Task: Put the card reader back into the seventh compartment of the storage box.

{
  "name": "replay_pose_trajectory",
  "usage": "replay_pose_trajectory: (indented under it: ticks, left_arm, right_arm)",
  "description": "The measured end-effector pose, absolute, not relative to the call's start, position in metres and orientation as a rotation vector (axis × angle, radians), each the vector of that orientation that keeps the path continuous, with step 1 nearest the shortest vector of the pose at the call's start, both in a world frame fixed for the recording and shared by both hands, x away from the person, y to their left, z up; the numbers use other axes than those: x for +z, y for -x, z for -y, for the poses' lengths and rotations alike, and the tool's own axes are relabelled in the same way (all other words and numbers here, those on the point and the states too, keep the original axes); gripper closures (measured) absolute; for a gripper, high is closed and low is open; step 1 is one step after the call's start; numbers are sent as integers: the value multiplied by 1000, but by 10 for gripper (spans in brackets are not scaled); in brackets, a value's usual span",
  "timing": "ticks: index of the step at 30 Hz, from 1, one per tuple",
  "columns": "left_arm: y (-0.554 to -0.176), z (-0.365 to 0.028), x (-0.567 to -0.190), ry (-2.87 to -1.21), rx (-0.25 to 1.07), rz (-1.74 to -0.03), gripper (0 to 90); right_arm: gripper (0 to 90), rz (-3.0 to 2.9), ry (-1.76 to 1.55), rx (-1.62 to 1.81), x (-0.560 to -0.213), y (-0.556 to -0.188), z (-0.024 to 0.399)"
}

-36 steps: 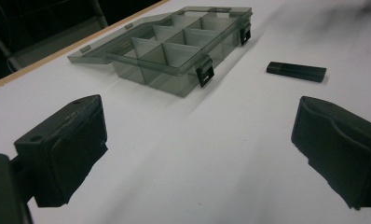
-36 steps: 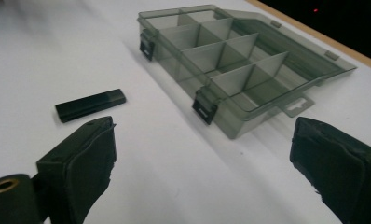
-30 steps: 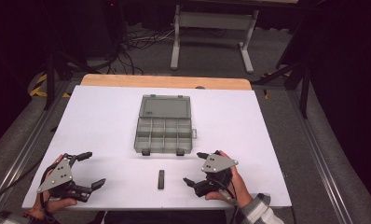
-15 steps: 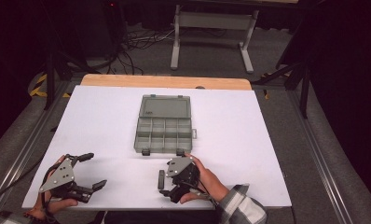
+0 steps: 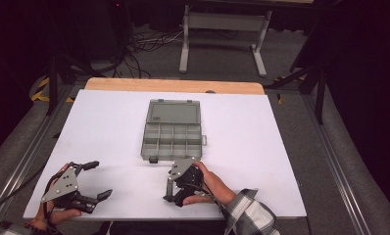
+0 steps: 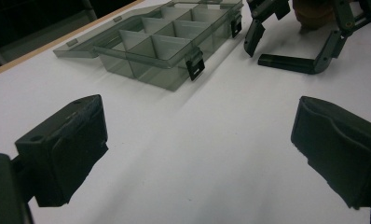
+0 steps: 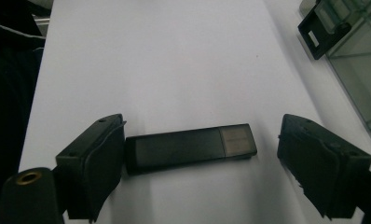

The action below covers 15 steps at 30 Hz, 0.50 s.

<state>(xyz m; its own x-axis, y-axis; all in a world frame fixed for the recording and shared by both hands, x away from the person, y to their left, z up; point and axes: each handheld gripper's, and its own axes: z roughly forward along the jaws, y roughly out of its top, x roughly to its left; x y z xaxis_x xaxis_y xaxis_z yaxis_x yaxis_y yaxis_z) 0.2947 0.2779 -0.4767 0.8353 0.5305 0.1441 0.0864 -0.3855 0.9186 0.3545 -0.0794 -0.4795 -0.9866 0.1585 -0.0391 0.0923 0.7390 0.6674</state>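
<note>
Since a second ago the right claw point(image 7: 197, 163) had slid leftward across the bench point(image 5: 109, 127) and come down astride the black stick point(image 7: 190, 148), its jaws just closing yet not pinching, one pad at the stick's end and the other apart. Gripped endwise, the stick might have skidded or flipped out. Off to the left, the left claw point(image 6: 197, 154) was spread, empty. Farther back lay the open organizer box point(image 5: 172, 131).
</note>
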Motion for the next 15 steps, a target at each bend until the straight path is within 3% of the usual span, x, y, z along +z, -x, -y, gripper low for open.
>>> replay_pose_trajectory:
  ticks: [3, 8, 15]
  left_arm:
    - [-295, -278, -477, -1928, 511, -462, 43]
    - [-295, -278, -477, -1928, 508, -459, 44]
    - [-295, -278, -477, -1930, 507, -461, 45]
  right_arm:
    - [190, -2843, -204, 1087, -479, -355, 80]
    - [301, -2858, -168, 1091, -477, -352, 81]
    - [306, -2848, -163, 1079, -476, -349, 80]
